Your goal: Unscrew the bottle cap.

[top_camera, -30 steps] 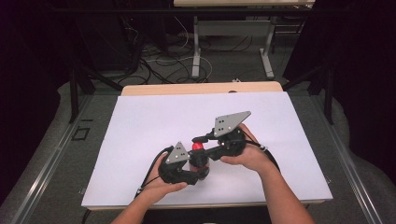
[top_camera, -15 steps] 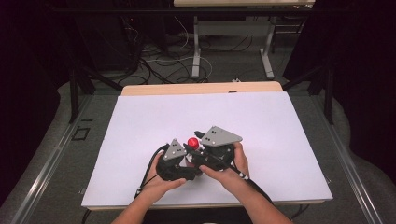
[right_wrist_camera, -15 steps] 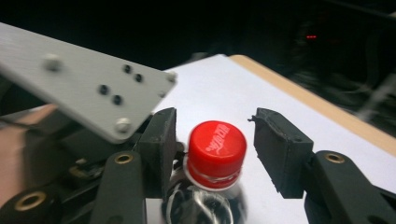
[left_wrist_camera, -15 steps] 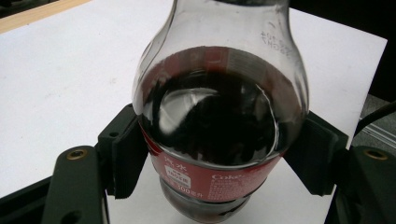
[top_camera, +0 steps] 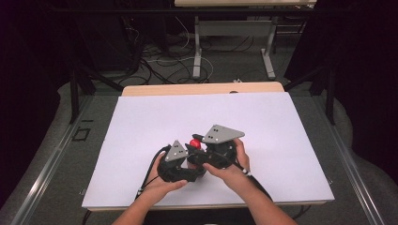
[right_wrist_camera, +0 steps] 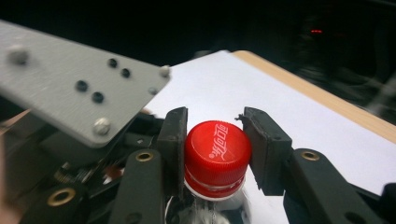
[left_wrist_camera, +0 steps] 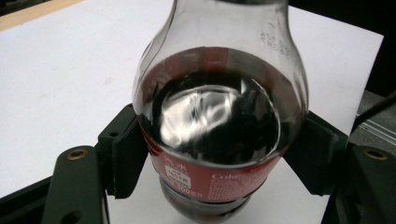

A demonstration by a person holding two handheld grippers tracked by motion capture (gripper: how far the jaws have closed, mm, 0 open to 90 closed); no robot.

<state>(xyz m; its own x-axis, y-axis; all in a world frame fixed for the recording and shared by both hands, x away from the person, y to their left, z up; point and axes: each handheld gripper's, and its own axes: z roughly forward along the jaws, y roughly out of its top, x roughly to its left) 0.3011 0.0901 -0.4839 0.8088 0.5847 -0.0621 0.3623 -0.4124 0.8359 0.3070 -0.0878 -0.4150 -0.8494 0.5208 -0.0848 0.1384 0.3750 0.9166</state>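
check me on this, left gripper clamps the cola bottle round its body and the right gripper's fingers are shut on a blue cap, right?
One thing is off: the cap is red, not blue, as the right gripper view shows. The rest holds: the left gripper clamps the cola bottle round its body, and the right gripper has its fingers shut on the cap.

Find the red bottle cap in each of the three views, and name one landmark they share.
High view: the red cap sits low of centre, between the two grey plates.
Left gripper view: the cap lies past the top edge; the bottle with dark drink is clamped between the jaws.
Right gripper view: the cap is at centre, pinched between the two black jaws.
Shared landmark: the white table top.
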